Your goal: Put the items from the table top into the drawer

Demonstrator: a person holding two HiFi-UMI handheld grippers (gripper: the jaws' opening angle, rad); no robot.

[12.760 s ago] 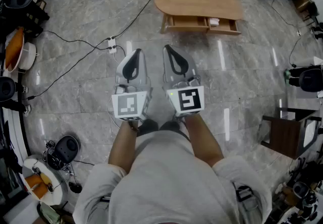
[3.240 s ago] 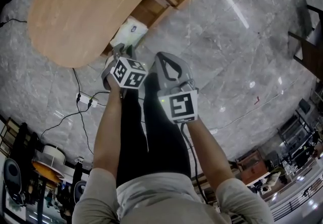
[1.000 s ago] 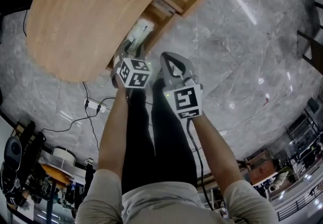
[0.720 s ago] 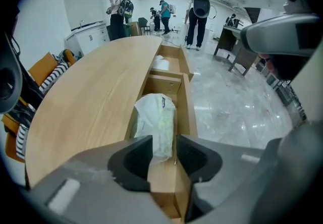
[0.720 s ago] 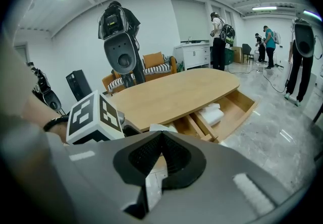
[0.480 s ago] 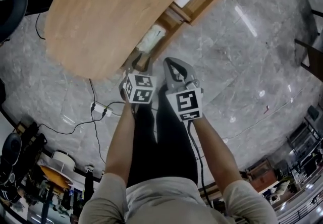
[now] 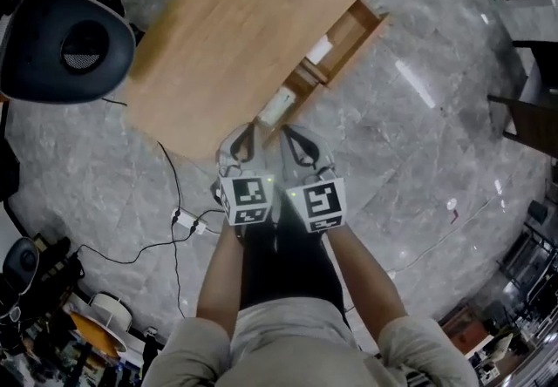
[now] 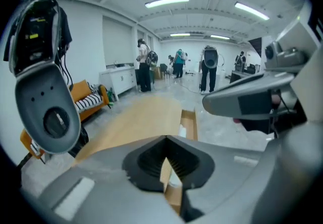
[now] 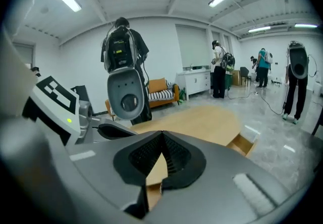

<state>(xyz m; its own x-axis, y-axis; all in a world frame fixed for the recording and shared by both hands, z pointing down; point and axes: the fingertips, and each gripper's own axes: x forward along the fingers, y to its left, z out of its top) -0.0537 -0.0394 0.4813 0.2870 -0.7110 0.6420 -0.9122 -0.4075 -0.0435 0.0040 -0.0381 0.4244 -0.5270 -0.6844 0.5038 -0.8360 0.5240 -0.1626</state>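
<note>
Just short of the table [image 7: 244,28], the left gripper [image 7: 243,141] has just snapped shut on nothing, and the right gripper [image 7: 299,145] is pinched together and empty too. Danger now: the open drawers [image 7: 353,28] jut out, so a knee or a careless shove could jam them.

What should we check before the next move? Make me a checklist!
1. Table top bare of items: ok.
2. White box in near drawer: ok.
3. White item in far drawer: ok.
4. Left gripper empty: ok, jaws just closed, nothing between.
5. Right gripper empty: ok, jaws together.
6. Drawers pushed shut: not ok, both open.
</note>
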